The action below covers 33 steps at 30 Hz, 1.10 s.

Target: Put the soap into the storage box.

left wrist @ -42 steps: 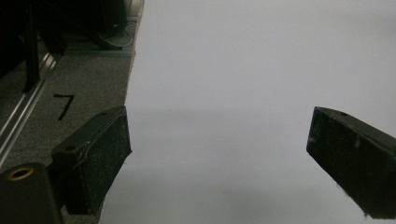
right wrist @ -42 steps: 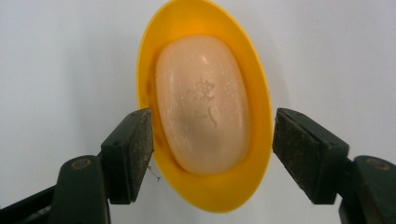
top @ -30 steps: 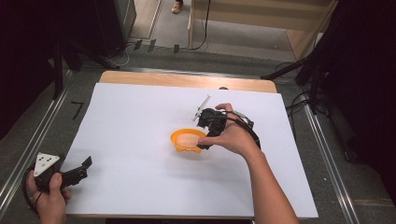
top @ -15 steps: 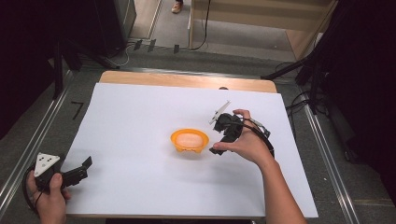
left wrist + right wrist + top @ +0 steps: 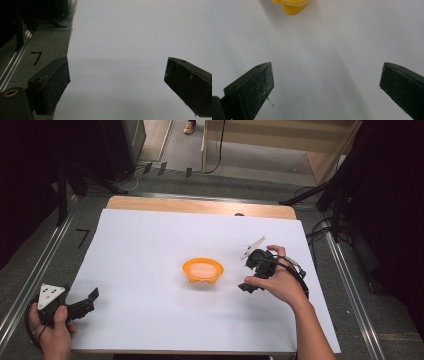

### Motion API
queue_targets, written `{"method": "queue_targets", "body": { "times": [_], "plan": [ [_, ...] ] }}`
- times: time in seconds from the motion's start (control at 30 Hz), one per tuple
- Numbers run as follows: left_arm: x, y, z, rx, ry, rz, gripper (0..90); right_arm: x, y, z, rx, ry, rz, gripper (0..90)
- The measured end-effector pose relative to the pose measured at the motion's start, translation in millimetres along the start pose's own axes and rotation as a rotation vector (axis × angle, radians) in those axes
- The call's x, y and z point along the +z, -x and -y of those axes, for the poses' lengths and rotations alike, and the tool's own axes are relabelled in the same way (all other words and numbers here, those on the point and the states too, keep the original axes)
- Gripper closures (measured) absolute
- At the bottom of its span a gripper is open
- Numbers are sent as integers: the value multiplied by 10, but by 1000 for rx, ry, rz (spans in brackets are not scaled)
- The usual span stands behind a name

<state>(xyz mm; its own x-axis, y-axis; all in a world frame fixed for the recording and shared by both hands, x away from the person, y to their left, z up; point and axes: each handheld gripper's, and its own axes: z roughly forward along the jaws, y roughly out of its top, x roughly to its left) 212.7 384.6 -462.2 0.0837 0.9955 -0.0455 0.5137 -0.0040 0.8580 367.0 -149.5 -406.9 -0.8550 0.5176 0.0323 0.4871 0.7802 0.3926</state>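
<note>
A small orange bowl [image 5: 202, 270] with something pale in it sits near the middle of the white table cover [image 5: 150, 240]. My right gripper [image 5: 249, 275] hovers just right of the bowl, apart from it, held in a hand, open and holding nothing. In the right gripper view the jaws [image 5: 327, 87] stand wide over bare white sheet, and the bowl's edge [image 5: 290, 5] shows at the top. My left gripper [image 5: 91, 301] rests at the near left corner, also open. Its own view shows the jaws [image 5: 117, 85] spread over the sheet's left edge.
The table's wooden far edge [image 5: 200, 205] shows beyond the sheet. Metal rails [image 5: 30, 285] run along both sides. Cables [image 5: 320, 230] lie on the floor at the right. A black "7" mark [image 5: 36, 57] sits on the grey floor left of the sheet.
My right gripper has pulled back to the right, from over the bowl's rim to a spot beside it. The bowl and the left gripper have stayed put.
</note>
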Motion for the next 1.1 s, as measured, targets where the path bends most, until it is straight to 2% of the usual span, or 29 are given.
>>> {"method": "queue_targets", "body": {
  "times": [0.43, 0.5, 0.83, 0.9, 1.0, 1.1],
  "plan": [
    [1, 2, 0, 2, 1, -1, 68, -42, 77, 374, 57, 23, 17, 0],
    [1, 2, 0, 2, 1, -1, 68, -63, 91, 462, 62, 29, 37, 0],
    [1, 1, -1, 2, -1, 0, 68, -111, 133, 742, 115, 55, 63, 0],
    [1, 0, -1, 1, -2, 0, 68, -127, 154, 847, 136, 71, 74, 0],
    [1, -1, -1, 0, -1, 2, 68, -138, 161, 906, 150, 80, 79, 0],
    [4, -2, -1, -2, -3, 3, 68, -156, 176, 1048, 177, 114, 89, 0]
  ]
}}
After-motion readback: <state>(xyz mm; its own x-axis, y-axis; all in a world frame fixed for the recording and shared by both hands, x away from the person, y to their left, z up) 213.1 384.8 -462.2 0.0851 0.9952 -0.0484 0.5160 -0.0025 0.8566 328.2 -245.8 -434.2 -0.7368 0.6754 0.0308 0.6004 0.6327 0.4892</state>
